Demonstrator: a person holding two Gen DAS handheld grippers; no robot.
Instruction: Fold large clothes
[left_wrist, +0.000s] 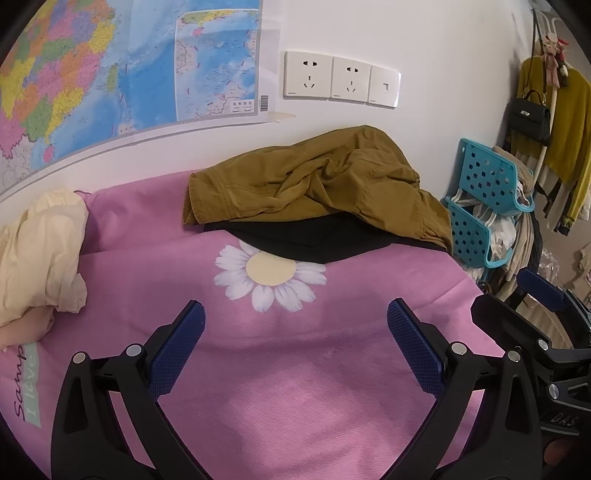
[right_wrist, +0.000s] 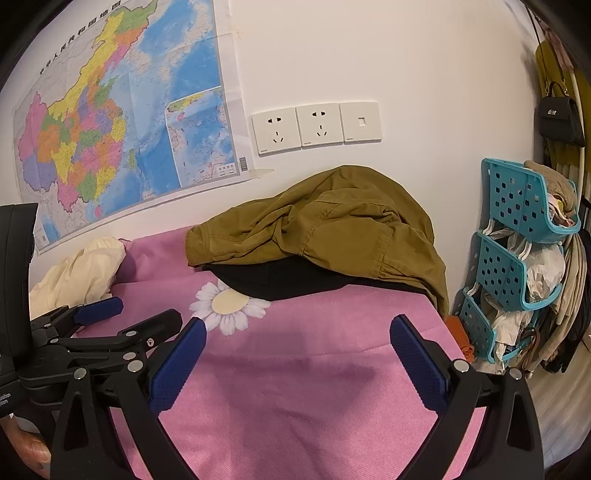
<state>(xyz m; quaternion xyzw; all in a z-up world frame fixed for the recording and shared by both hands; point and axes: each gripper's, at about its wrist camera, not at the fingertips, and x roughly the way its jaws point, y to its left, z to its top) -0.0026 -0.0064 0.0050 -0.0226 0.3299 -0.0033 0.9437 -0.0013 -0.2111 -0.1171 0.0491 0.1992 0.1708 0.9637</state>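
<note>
A crumpled olive-brown garment (left_wrist: 314, 184) lies heaped against the wall at the far side of the pink cloth-covered table (left_wrist: 295, 387), on top of a folded black garment (left_wrist: 314, 240). Both also show in the right wrist view, the olive one (right_wrist: 332, 225) over the black one (right_wrist: 280, 280). My left gripper (left_wrist: 295, 339) is open and empty above the pink cloth, well short of the pile. My right gripper (right_wrist: 297, 354) is open and empty too, beside the left one, which appears at the left of its view (right_wrist: 110, 325).
A cream garment (left_wrist: 40, 254) is bunched at the table's left edge. A blue plastic rack (right_wrist: 517, 251) stuffed with clothes and bags stands right of the table. Hanging clothes and a black handbag (left_wrist: 528, 118) are at far right. A map and wall sockets (left_wrist: 340, 79) are behind.
</note>
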